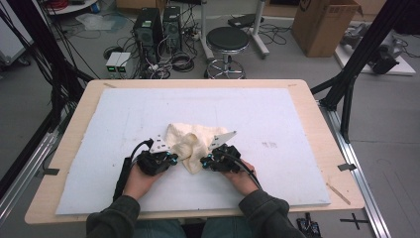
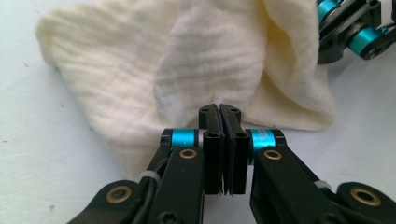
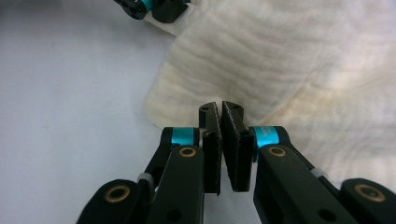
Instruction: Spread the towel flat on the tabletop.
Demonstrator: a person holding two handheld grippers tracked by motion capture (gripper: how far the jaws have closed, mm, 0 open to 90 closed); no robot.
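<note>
A crumpled cream cloth (image 1: pixel 194 140) is seen on the pale blue mat (image 1: pixel 277 119), just past centre toward six o'clock. The left gripper (image 1: pixel 171 158) is set at its eight o'clock edge, the right gripper (image 1: pixel 205 161) at its five o'clock edge. Both pairs of jaws are pressed together; cloth appears pinched at each tip, though this is partly hidden.

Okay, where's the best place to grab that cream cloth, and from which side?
Grip the cream cloth by its thin near edge, coming in low from the person's side. It lies crumpled on the pale mat, bunched thick in the middle; the left gripper and right gripper have shut there.
</note>
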